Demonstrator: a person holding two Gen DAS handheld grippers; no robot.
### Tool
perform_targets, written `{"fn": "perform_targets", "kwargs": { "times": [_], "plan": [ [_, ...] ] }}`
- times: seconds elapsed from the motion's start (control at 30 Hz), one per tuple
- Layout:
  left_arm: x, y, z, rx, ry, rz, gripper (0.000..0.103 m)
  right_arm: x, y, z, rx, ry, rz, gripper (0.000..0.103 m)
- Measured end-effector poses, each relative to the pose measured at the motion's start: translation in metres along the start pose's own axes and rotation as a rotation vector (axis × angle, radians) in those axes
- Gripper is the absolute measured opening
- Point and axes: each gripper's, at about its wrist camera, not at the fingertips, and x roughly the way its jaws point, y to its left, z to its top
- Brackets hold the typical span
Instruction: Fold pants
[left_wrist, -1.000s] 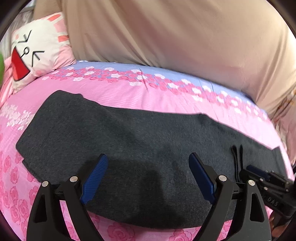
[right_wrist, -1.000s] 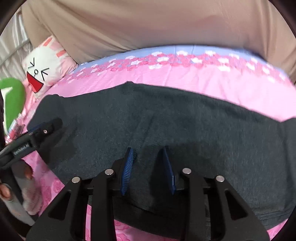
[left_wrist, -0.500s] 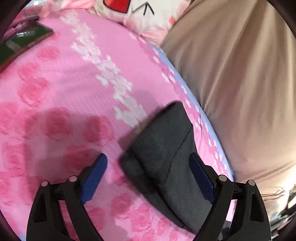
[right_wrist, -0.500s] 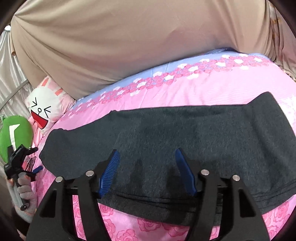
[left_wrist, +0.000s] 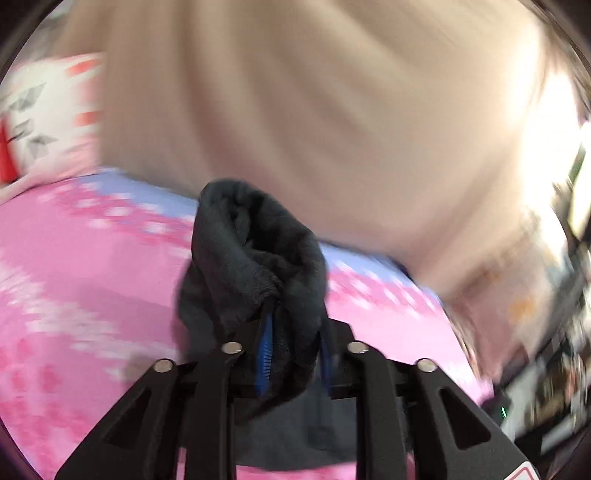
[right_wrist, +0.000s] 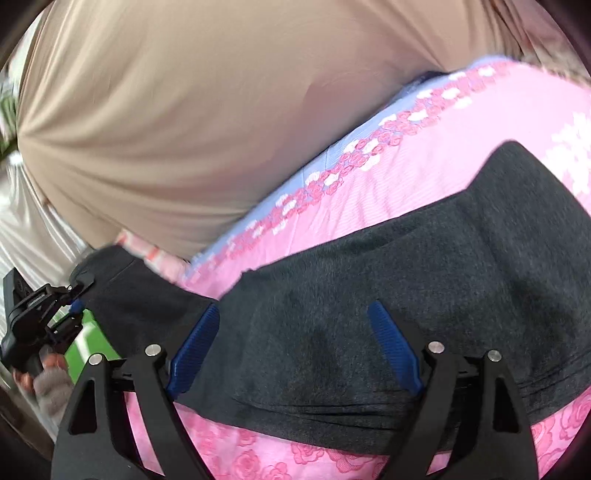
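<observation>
Grey pants (right_wrist: 388, 295) are spread on the pink bed (right_wrist: 424, 177). One bunched end is pinched by the closing left gripper (left_wrist: 291, 347), above the bed. The right gripper (right_wrist: 291, 347) is opening over the pants, nothing gripped.

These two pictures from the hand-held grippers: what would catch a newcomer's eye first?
Probably the dark grey fleecy pants, spread across the pink rose-patterned bedspread. In the left wrist view one end of them bunches up between the closing jaws of the left gripper, lifted off the bed. The right gripper hovers above the waistband end, its jaws opening and pressing on nothing, with a large beige cushion behind.
</observation>
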Motion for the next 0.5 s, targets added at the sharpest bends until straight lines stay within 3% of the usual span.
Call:
{"fn": "perform_targets", "kwargs": {
  "times": [0.03, 0.1, 0.2, 0.3, 0.5],
  "plan": [
    [0.014, -0.017, -0.009, 0.034, 0.040, -0.025, 0.052, -0.003, -0.005, 0.002, 0.028, -0.001, 0.014, 0.082],
    [0.042, -0.040, -0.034, 0.072, 0.119, -0.044, 0.083, -0.007, -0.010, 0.004, 0.047, 0.008, 0.024, 0.082],
    [0.053, -0.045, -0.064, 0.080, 0.163, -0.015, 0.084, -0.017, -0.014, 0.006, 0.023, 0.029, 0.006, 0.083],
    [0.047, -0.023, -0.074, 0.033, 0.192, -0.005, 0.084, -0.018, -0.013, 0.008, -0.003, 0.066, -0.010, 0.084],
    [0.007, 0.047, -0.070, -0.067, 0.127, 0.108, 0.084, 0.028, 0.022, 0.005, -0.076, 0.213, 0.011, 0.085]
  ]
}}
